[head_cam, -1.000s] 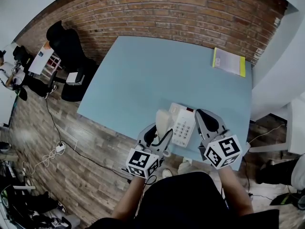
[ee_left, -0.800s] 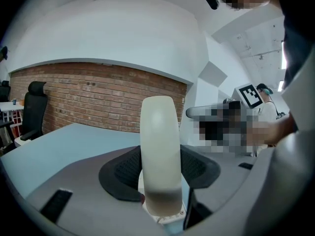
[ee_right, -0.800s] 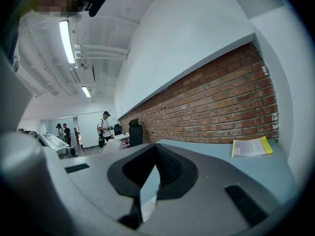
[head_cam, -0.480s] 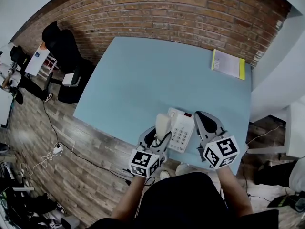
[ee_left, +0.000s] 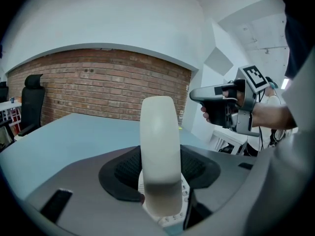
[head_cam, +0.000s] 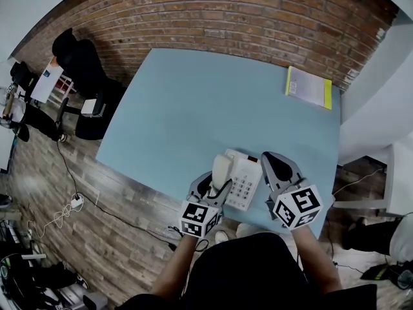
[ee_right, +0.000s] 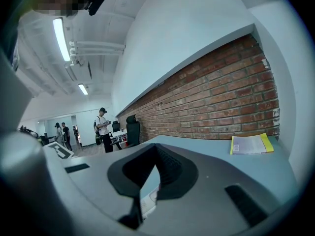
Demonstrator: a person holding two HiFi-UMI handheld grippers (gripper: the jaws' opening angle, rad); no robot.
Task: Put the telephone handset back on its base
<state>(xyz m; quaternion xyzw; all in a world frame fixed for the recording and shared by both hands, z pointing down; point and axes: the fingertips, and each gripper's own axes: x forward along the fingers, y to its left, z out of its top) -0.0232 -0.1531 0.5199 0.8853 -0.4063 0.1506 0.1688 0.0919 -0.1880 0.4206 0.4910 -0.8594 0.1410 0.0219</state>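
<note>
The white telephone base point(head_cam: 244, 181) with its keypad lies near the front edge of the blue table point(head_cam: 213, 102). My left gripper point(head_cam: 216, 185) is shut on the white handset point(head_cam: 221, 168), which it holds on end at the base's left side. In the left gripper view the handset point(ee_left: 157, 151) stands upright between the jaws, and some keys point(ee_left: 170, 219) show just below it. My right gripper point(head_cam: 275, 165) hovers at the base's right side, shut with nothing in it. In its own view the right gripper point(ee_right: 156, 154) has its pads meeting at the tips.
A yellow-edged booklet point(head_cam: 308, 84) lies at the table's far right corner. A brick wall point(head_cam: 258, 11) runs behind the table. A black office chair point(head_cam: 80, 63) stands off the left side, and cables point(head_cam: 64, 208) trail over the wooden floor. People stand far back point(ee_right: 103, 129).
The left gripper has edged the handset closer to the base's left side. The right gripper has hardly moved. The head view has shifted slightly.
</note>
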